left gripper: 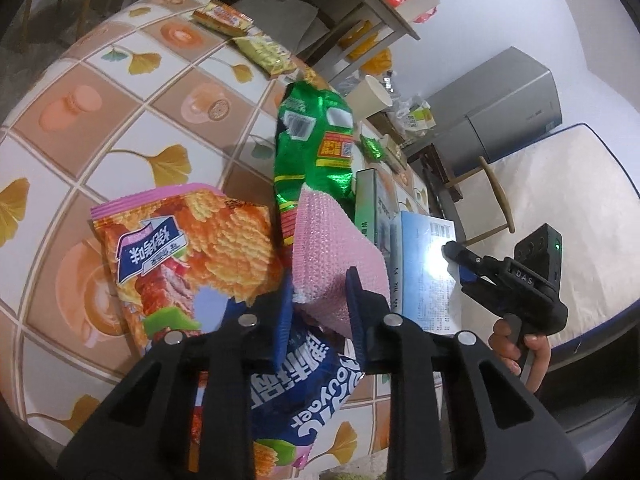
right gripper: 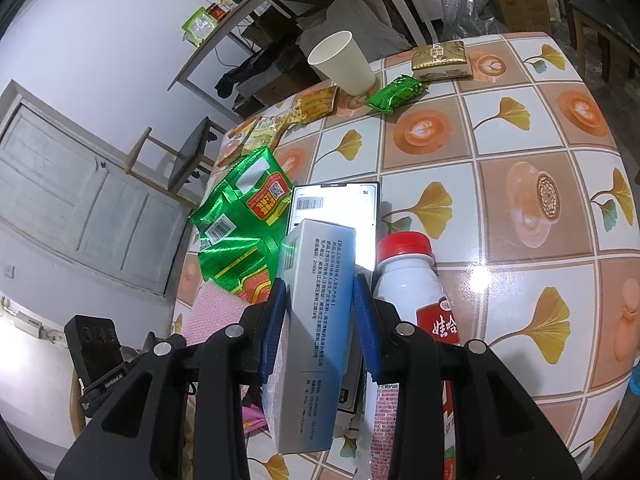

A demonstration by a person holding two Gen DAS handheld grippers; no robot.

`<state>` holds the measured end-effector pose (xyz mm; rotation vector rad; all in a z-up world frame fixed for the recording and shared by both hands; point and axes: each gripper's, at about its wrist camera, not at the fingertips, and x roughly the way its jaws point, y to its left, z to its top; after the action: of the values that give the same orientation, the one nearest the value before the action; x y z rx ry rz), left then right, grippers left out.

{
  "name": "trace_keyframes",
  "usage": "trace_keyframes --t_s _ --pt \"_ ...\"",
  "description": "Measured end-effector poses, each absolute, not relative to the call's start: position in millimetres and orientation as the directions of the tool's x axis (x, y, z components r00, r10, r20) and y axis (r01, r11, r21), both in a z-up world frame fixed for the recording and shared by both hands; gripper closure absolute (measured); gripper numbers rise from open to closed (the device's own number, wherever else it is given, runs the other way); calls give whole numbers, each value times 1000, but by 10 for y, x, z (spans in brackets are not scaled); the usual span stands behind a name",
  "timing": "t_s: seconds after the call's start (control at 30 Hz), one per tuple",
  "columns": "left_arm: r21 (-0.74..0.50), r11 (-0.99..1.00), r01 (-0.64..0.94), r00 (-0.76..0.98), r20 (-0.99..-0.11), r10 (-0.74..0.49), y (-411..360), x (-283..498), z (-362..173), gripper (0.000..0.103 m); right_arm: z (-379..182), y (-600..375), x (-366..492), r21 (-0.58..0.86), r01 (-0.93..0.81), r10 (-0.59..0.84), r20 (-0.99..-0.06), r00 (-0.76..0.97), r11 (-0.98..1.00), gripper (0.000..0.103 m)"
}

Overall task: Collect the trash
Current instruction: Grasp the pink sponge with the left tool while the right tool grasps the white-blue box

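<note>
My left gripper (left gripper: 322, 312) is shut on a pink bubble-wrap sheet (left gripper: 336, 256), its blue pads pressing on the sheet's near end just above the table. Beneath and to the left lie an orange-and-pink crisp bag (left gripper: 188, 248) and a blue snack bag (left gripper: 304, 392). A green foil snack bag (left gripper: 316, 148) (right gripper: 240, 232) lies behind the sheet. My right gripper (right gripper: 320, 320) (left gripper: 456, 264) is shut on a white-and-blue carton (right gripper: 316, 312) (left gripper: 428, 264), held upright beside a white bottle (right gripper: 408, 284) with a red cap.
The tiled tablecloth (right gripper: 520, 140) carries a paper cup (right gripper: 344, 64), a small green wrapper (right gripper: 396, 92), a gold pack (right gripper: 440, 60), yellow wrappers (left gripper: 264, 54) and a flat black-edged box (right gripper: 336, 208). A chair (right gripper: 188, 152) and shelves stand past the table's far edge.
</note>
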<state>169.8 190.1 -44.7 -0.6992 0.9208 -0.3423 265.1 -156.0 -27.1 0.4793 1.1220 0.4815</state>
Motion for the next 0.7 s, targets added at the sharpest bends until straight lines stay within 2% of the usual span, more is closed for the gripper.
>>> trace_keyframes --t_s 0.13,0.7 --pt "-684 730 2 585 -591 -556 1894 1680 -399 84 -248 -1550 2644 600 -126 601 -716 354 790 69" --pt "-688 722 79 654 -511 -558 1961 1532 -11 85 27 -1659 2556 650 -149 646 -648 404 745 70"
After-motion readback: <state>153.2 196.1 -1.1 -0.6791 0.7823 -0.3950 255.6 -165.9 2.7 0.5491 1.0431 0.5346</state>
